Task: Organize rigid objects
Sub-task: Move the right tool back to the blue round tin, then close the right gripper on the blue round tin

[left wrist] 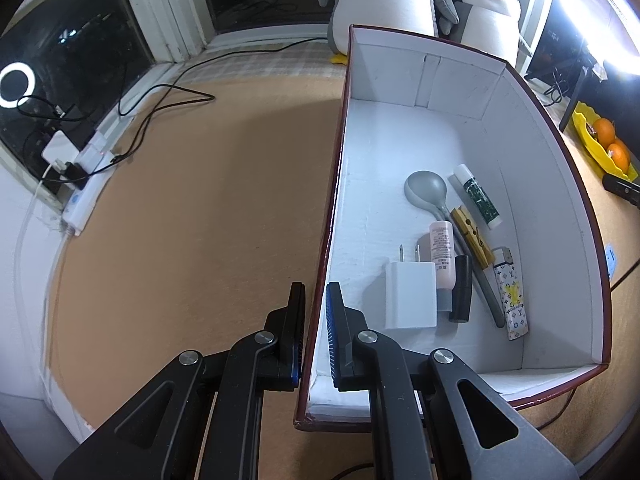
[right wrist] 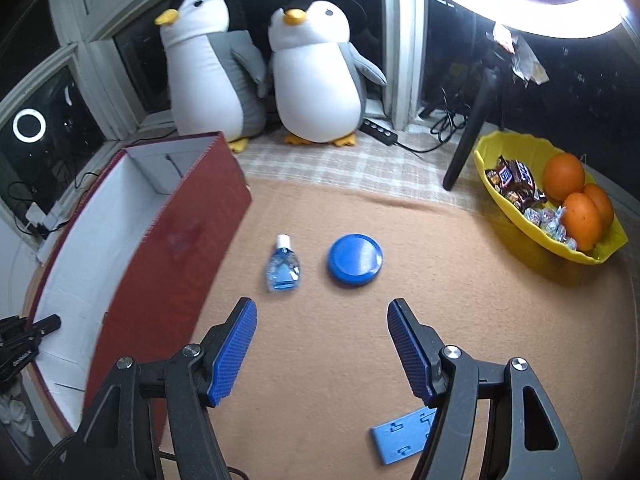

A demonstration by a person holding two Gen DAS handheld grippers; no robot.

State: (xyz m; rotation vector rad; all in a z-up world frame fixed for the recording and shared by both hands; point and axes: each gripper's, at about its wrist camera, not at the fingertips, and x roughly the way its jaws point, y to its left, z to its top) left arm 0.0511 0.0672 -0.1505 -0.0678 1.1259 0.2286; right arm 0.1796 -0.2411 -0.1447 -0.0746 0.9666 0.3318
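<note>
The left tongs (left wrist: pixel 316 320) are closed down onto the near left wall of a cardboard box (left wrist: pixel 540 128), one finger outside the wall and one inside, pinching the wall between them. The box is dark red outside and white inside, open at the top, and stands on a counter (left wrist: pixel 200 220) covered with a tan cloth. Inside the box, lying close together on its floor, are a white plug adapter (left wrist: pixel 411 295), a pink tube (left wrist: pixel 442 254), a small black cylinder (left wrist: pixel 461 289), a grey spoon (left wrist: pixel 426 190), a wooden clothespin (left wrist: pixel 472 236), a white-and-green stick (left wrist: pixel 478 196) and a patterned lighter (left wrist: pixel 510 296). The right tongs (right wrist: pixel 322 346) are held partly open above the cloth with nothing between the blue ribbed fingers. Just beyond them, on the cloth, lie a small clear blue bottle (right wrist: pixel 282 266) with a white cap and, beside it to the right, a round blue disc (right wrist: pixel 355 258); the two are apart. A flat blue piece (right wrist: pixel 400 438) lies near the right finger's base. The red box stands to the left of the bottle. Farther right is a yellow bowl (right wrist: pixel 500 152) with oranges and wrapped sweets. Two plush penguins (right wrist: pixel 316 76) sit at the back against the window, under a bright ring light (right wrist: pixel 560 8).
</note>
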